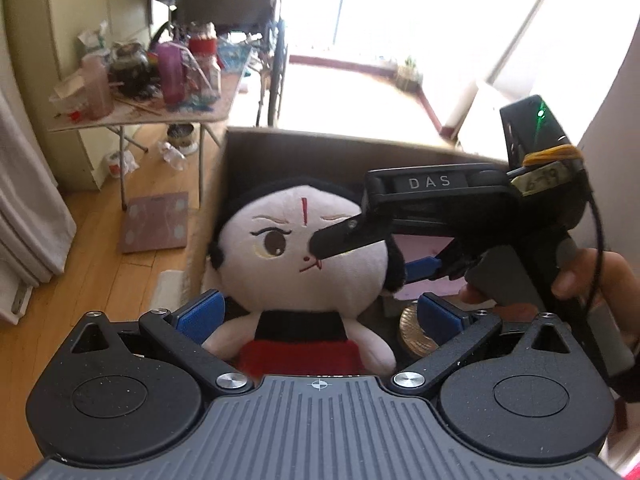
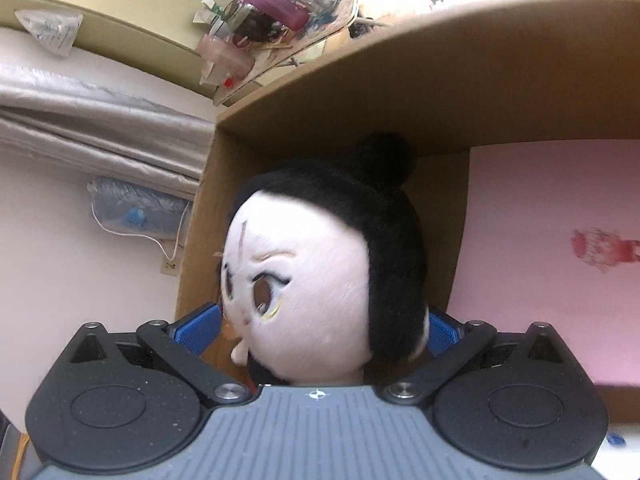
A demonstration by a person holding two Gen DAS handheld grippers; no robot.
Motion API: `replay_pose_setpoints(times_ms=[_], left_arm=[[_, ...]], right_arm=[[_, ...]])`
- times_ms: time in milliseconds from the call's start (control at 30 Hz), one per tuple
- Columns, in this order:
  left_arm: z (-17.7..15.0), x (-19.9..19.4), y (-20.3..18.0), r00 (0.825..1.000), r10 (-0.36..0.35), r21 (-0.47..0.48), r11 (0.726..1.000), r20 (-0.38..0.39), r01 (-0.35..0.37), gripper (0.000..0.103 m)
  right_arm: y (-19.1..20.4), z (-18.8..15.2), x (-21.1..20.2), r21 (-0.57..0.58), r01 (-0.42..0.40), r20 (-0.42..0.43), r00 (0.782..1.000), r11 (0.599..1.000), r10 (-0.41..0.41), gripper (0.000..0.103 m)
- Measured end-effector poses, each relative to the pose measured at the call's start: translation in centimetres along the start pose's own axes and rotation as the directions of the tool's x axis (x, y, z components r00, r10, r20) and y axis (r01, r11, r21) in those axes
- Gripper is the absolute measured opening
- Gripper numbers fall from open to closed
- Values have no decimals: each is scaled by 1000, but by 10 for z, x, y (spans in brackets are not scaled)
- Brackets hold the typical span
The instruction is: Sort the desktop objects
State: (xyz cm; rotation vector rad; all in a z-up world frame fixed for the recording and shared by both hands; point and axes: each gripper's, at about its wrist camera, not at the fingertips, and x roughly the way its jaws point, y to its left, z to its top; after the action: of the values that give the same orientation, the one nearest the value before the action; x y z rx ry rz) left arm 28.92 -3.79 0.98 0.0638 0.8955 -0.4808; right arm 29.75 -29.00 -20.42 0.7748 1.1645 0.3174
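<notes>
two grippers meet around one plush doll (image 1: 304, 256), which sits upright in the near left corner of a cardboard box (image 1: 280, 148). the right gripper (image 2: 320, 326) has its blue pads (image 2: 200, 330) on either side of the doll's big head, one at the face and one at the black hair; the jaws stand fairly wide and look pressed against the soft fabric, so i judge it is holding the head, though how firmly i cannot tell. in the left wrist view that same tool comes in from the right, a person's hand (image 1: 592, 276) wrapped on its handle. the left gripper (image 1: 320, 316) sits low in front of the doll's body with fingers spread wide, touching nothing clearly; it seems placed there to steady or guide, not to carry. a pink box (image 2: 540, 264) stands inside the carton just beside the doll, and a gold round tin (image 1: 412, 332) lies near its arm. the doll looks tucked into the free corner, probably so it stays upright against the walls. releasing it gently is likely what remains.
</notes>
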Motion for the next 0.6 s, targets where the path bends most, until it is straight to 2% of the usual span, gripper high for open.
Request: replay_pose_setpoints(times_ms=[100,200,333,400,500,600], left_arm=[[-9,-26,5,999,-29,-33,999,33,30,103],[-25,-56,3,996,-28,-43,999,84,32,103],[-51,-92,-6,989,-21,-69,997,148,32,103],[-62,-106,-10,982,-8,-83,996,188,24,103],[-83,-123,-21,963,19,-90,996,269,5,103],[-97,-132,-33,954,15,-108,994,299,18,103]], right_arm=[[11,-7,-18,-19,15,15,1000,1000,-15,103],[21,-20,-45,-38,-7,46,999,999,9,103],[37,-57,-96,-111,-51,141,988,993,66,103],[50,-82,-120,-174,-43,204,976,984,79,103],[62,-131,-152,-265,44,314,948,963,44,103],[66,-179,-167,-309,175,407,913,935,-36,103]])
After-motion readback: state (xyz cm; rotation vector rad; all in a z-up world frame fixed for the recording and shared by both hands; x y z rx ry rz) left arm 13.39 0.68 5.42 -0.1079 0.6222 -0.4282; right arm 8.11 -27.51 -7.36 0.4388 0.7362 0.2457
